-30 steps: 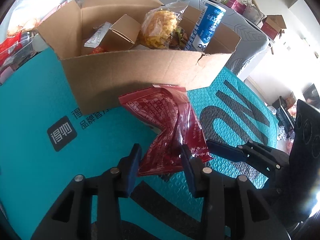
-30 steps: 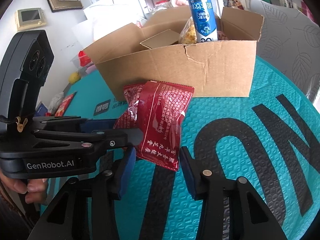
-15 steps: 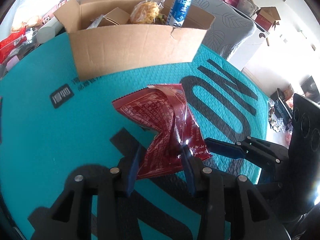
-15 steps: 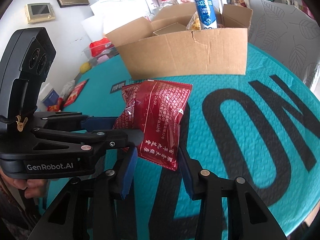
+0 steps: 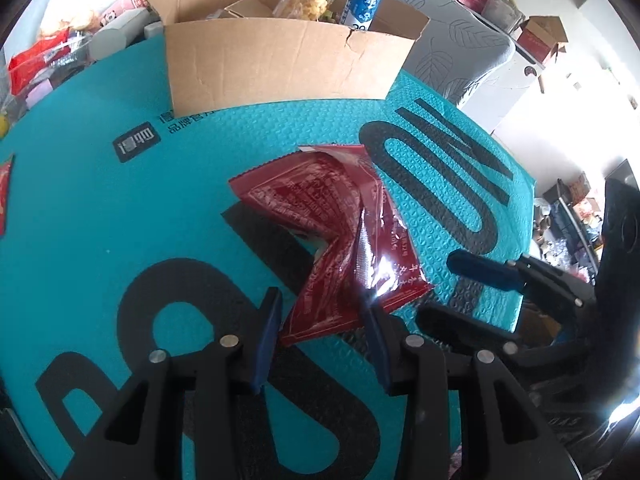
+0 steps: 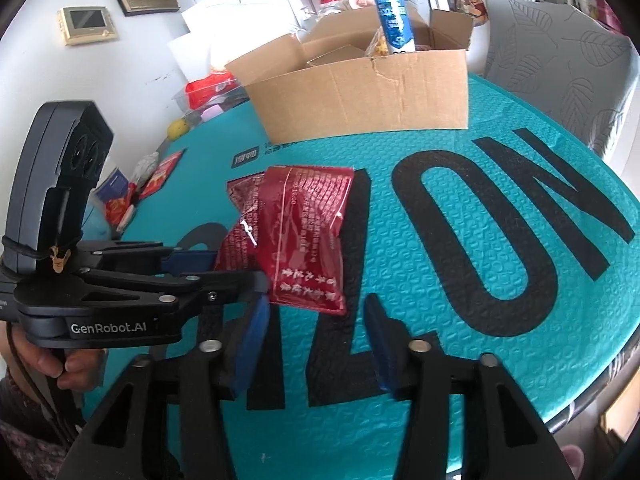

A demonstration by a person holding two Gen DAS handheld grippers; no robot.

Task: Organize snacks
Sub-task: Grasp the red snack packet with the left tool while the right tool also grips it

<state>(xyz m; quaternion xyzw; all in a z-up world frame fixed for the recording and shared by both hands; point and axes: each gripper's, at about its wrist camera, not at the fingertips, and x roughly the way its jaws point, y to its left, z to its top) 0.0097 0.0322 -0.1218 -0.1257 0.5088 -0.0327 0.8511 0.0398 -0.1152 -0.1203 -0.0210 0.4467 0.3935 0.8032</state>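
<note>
- One red snack packet (image 5: 340, 240) hangs above the teal mat (image 5: 100, 208), crumpled and folded near its middle, its glossy foil catching a bright glare. Fine pale print covers its face, and a row of larger characters runs along its lower edge in the right wrist view (image 6: 298, 240).
- Two hand-held grippers are in view. The left gripper (image 5: 320, 334) is clamped on the packet's lower end, which sits pinched between its blue pads (image 5: 266, 336); in the right wrist view its black body reaches in from the left and meets the packet's lower left edge.
- The right gripper (image 6: 316, 344) has just been widening its jaws; they stand apart below the packet's bottom corner, with no pad pressing on it.
- One cardboard box (image 5: 280, 64) stands open at the far side of the mat, well apart from the packet.
- One blue-and-white tube (image 5: 366, 0) stands upright in the box, beside one clear bag of yellow snacks (image 5: 306, 2) and one small brown carton (image 5: 248, 8).
- Several red wrappers (image 6: 160, 174) lie at the mat's left edge; their exact number cannot be told.
- One hand (image 6: 52, 364) grips the left gripper's handle.
</note>
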